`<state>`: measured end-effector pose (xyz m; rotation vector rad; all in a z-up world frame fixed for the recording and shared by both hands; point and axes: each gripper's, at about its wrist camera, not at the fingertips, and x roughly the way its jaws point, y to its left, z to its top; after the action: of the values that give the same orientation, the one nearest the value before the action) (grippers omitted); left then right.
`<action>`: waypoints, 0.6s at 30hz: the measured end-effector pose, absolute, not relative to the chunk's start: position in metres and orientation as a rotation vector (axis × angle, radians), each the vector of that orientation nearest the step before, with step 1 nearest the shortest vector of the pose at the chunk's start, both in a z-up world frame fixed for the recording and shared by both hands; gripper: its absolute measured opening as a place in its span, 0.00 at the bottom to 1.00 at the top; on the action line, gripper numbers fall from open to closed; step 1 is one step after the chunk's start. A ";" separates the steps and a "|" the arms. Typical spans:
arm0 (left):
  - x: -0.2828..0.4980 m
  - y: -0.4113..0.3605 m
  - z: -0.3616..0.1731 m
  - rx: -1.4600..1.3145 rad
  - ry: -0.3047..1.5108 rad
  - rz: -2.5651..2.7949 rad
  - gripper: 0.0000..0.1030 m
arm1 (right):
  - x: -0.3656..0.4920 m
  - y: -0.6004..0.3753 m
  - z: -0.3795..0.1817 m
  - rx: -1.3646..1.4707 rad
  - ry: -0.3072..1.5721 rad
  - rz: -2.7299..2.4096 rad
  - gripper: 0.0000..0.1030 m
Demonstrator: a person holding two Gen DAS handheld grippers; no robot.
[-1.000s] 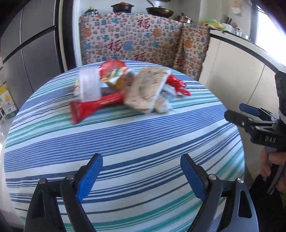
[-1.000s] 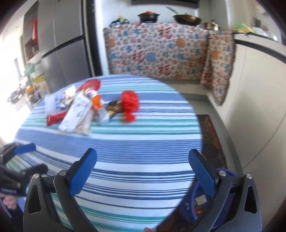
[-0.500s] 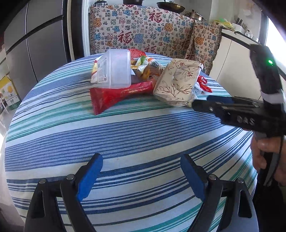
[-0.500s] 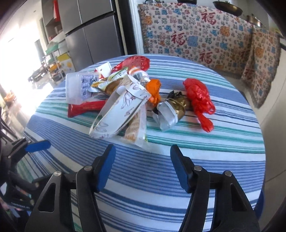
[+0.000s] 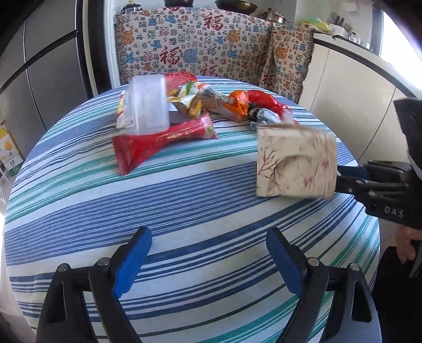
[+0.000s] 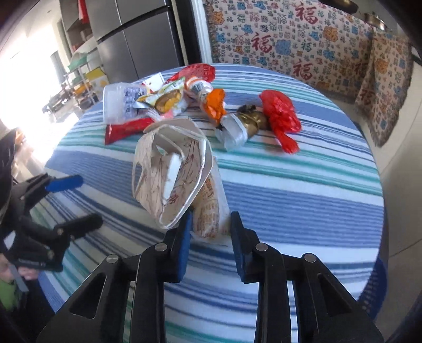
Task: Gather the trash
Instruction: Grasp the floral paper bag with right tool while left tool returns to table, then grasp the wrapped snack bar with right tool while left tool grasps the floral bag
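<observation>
Pinching the cream paper bag (image 6: 168,182) at my right gripper's (image 6: 209,232) just-narrowing fingers, I am starting collection; left gripper (image 5: 208,261) is gaping wide, wrapper pile (image 5: 200,105) waiting at twelve o'clock.

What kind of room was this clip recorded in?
Most likely a home kitchen or dining corner. Pots and a pan stand on a unit draped with a patterned cloth, a tall grey fridge is beside it, and a round table with a striped tablecloth holds snack wrappers.
</observation>
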<state>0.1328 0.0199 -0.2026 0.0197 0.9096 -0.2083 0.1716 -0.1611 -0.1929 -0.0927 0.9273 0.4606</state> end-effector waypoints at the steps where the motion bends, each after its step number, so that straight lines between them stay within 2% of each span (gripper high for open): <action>1: 0.133 0.017 -0.202 0.018 0.908 -0.220 0.88 | 0.169 -0.165 -0.192 -0.102 0.928 0.434 0.28; 7: 0.129 -0.006 -0.197 0.002 0.881 -0.305 0.88 | 0.158 -0.192 -0.193 -0.215 0.888 0.181 0.28; 18: 0.138 -0.046 -0.169 0.106 0.782 -0.566 0.88 | 0.172 -0.216 -0.192 -0.107 0.891 0.191 0.28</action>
<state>0.1376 -0.0463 -0.1685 0.1065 0.7824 -0.5655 0.1719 -0.2159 -0.1925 -0.1074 0.8911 0.1909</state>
